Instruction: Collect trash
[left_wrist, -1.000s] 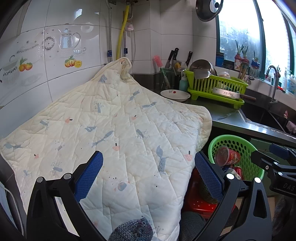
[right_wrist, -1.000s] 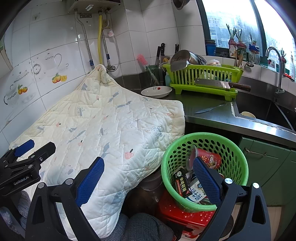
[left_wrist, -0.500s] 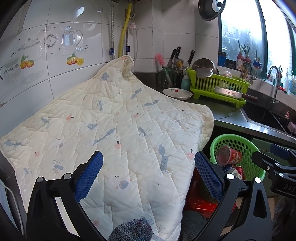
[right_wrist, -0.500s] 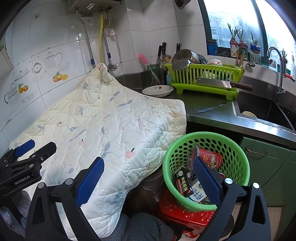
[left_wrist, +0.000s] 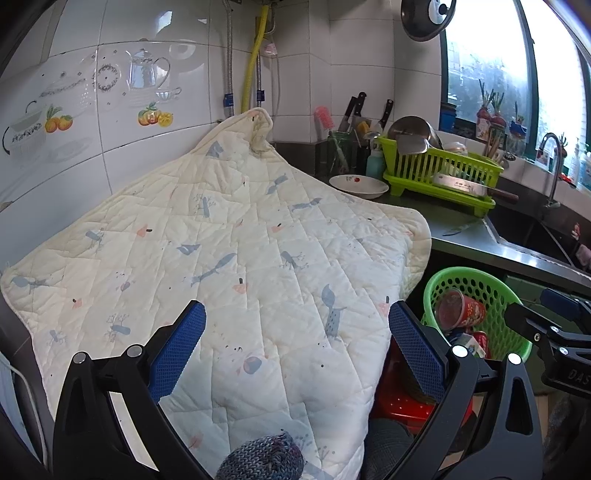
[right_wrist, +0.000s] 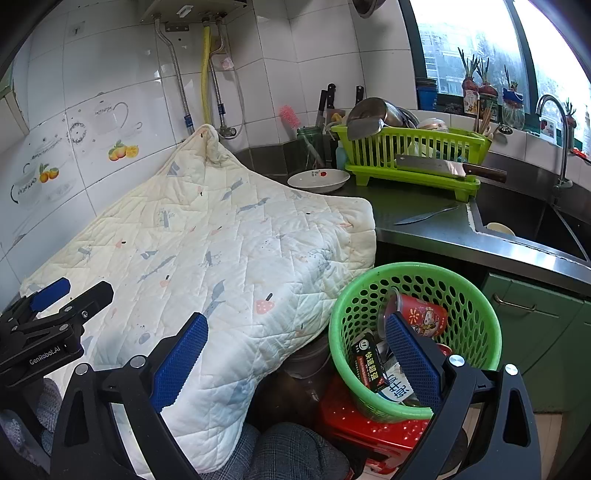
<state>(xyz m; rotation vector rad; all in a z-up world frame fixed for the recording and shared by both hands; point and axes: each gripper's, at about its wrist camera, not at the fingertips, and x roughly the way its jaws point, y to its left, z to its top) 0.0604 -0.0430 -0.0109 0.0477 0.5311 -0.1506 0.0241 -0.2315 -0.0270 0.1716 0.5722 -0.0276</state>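
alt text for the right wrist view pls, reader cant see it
The open right gripper hovers over a green basket holding a red cup and cartons, set on a red stool. A quilted cloth drapes the counter to its left, with a dish rack, bowl and sink behind; the left gripper shows at left.

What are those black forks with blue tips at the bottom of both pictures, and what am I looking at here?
No robot here: a person holds two hand grippers, each with a wide-angle camera looking along its fingers. One picture comes from the left gripper, the other from the right gripper. Both are open and hold nothing. Ahead, a quilted cloth is draped over the counter. Beside it a green basket rests on a red stool and holds trash: a red cup, a small dark box. Farther back are a white dish and a drying rack with a cleaver.
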